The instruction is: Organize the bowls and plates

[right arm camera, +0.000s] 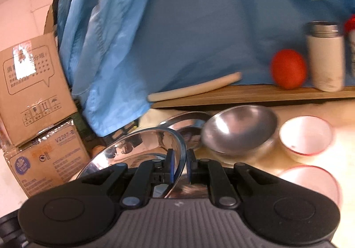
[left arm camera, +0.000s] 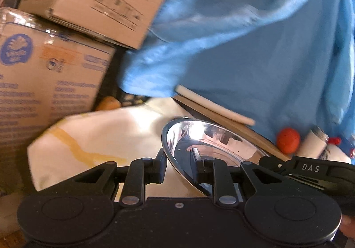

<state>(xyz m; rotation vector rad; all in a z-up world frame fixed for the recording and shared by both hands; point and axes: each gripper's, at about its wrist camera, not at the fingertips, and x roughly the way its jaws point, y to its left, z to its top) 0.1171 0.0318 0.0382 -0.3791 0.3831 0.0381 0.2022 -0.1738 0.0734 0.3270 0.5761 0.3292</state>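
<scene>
- Left tool (left arm camera: 178,162) is clamped on the rim of a shiny steel plate (left arm camera: 213,141), which tilts up between its fingers
- Right tool (right arm camera: 180,164) pinches the thin curved rim of a mirror-bright steel dish (right arm camera: 142,145)
- Beyond it on the pale table (right arm camera: 346,119) stand a dull round metal bowl (right arm camera: 239,130) and, just beside it, a white red-rimmed bowl (right arm camera: 307,138)
</scene>
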